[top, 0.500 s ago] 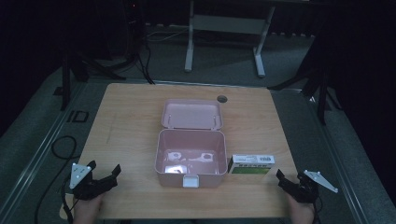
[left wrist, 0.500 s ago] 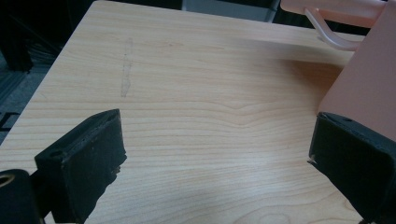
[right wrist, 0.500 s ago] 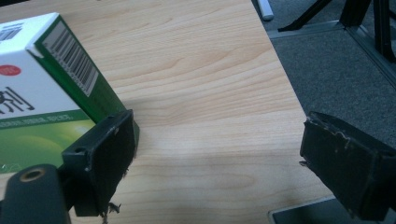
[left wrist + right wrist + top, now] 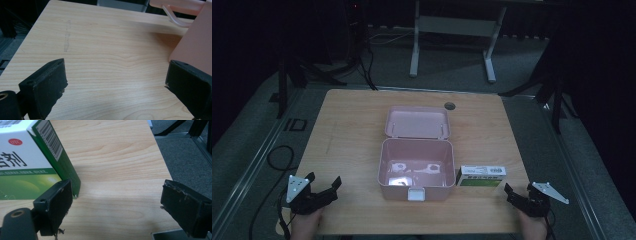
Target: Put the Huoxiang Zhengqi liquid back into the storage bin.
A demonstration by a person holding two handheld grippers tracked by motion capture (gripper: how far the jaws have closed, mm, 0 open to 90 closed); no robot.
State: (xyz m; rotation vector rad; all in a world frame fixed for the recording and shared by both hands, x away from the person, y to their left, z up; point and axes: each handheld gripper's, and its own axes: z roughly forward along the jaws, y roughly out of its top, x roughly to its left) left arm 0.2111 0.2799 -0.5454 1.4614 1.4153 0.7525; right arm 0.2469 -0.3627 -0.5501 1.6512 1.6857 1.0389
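A: High view: left gripper (image 4: 319, 192) sits low at the near-left corner of the table (image 4: 352, 115), jaws pointing toward the pink box (image 4: 416, 170). Right gripper (image 4: 518, 196) is at the near-right edge, aimed at the green-and-white carton (image 4: 481, 176).

B: Jaw state?

A: Both spread wide, nothing between them. In the right gripper view the carton's end (image 4: 53, 157) is just beside the left-hand jaw; can't tell if it touches.

B: Any change from half a second back?

A: None visible. Both hands are in the same spots, and box and carton haven't shifted.

B: Box contents?

A: Lid (image 4: 417, 121) is open, folded back flat on the table behind the box. Inside on the floor are a few small pale pieces (image 4: 414, 169), too blurred to identify. The carton lies on its side on the table, right of the box, just beside its wall.
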